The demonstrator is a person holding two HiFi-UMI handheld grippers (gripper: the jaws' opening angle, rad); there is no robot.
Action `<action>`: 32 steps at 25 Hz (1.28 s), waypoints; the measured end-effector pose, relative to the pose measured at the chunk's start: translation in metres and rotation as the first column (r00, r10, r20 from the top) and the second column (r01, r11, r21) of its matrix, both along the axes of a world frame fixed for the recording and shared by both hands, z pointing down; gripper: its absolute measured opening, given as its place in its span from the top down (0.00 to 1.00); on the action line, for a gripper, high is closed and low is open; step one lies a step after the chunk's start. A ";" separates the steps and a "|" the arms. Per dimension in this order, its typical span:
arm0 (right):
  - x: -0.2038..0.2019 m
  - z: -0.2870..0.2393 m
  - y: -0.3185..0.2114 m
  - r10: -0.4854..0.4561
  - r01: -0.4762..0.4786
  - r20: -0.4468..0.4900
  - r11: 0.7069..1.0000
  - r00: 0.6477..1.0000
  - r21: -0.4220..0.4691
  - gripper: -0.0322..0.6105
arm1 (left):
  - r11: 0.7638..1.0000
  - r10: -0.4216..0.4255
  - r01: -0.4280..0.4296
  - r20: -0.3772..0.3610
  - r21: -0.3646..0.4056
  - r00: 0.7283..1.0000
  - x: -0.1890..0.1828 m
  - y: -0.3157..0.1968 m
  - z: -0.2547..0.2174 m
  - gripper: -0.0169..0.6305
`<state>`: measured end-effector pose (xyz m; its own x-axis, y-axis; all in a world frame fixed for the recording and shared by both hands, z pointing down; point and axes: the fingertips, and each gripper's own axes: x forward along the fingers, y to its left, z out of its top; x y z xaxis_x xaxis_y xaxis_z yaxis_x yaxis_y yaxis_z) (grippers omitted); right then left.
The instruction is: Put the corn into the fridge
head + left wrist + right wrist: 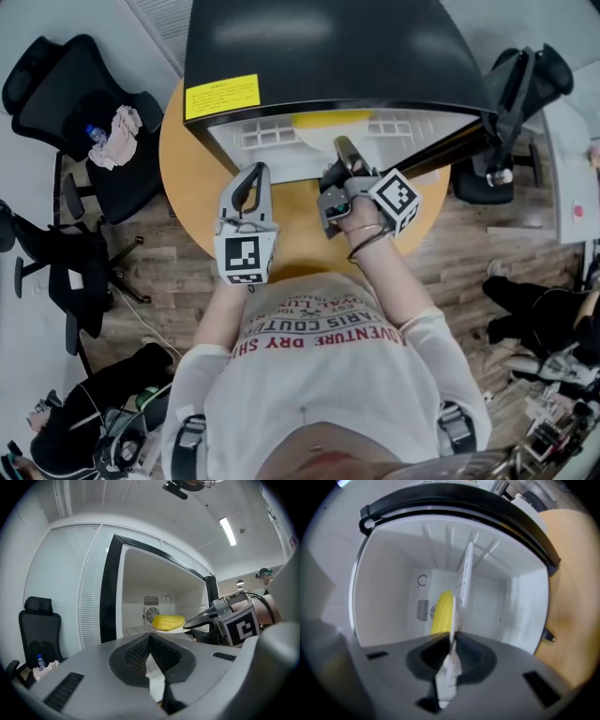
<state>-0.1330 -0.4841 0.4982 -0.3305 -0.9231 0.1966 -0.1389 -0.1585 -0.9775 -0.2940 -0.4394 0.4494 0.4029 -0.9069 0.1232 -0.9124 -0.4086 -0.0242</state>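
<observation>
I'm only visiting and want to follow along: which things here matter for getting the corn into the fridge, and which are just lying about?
Part of the job: corn; white plate carrying it; open fridge; right gripper, shut on the plate's rim.

Just lying about: black chair, with a bottle and a cloth on its seat; left gripper, shut on nothing.

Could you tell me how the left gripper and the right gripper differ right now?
The right gripper is shut on the rim of a white plate bearing the corn; the left gripper is shut on nothing. The right gripper is at the open fridge's mouth; the left gripper hangs back over the table. Both carry marker cubes.
</observation>
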 end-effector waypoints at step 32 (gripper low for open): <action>0.006 -0.015 0.060 -0.096 0.095 0.006 0.989 0.995 0.110 0.89 | 0.999 -0.052 0.052 -0.012 0.005 0.999 0.027 0.030 -0.014 0.93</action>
<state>-0.1273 -0.4238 0.4829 -0.4199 -0.9030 0.0914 -0.1368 -0.0365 -0.9899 -0.2668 -0.4090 0.4351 0.3568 -0.9272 0.1142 -0.9325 -0.3608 -0.0152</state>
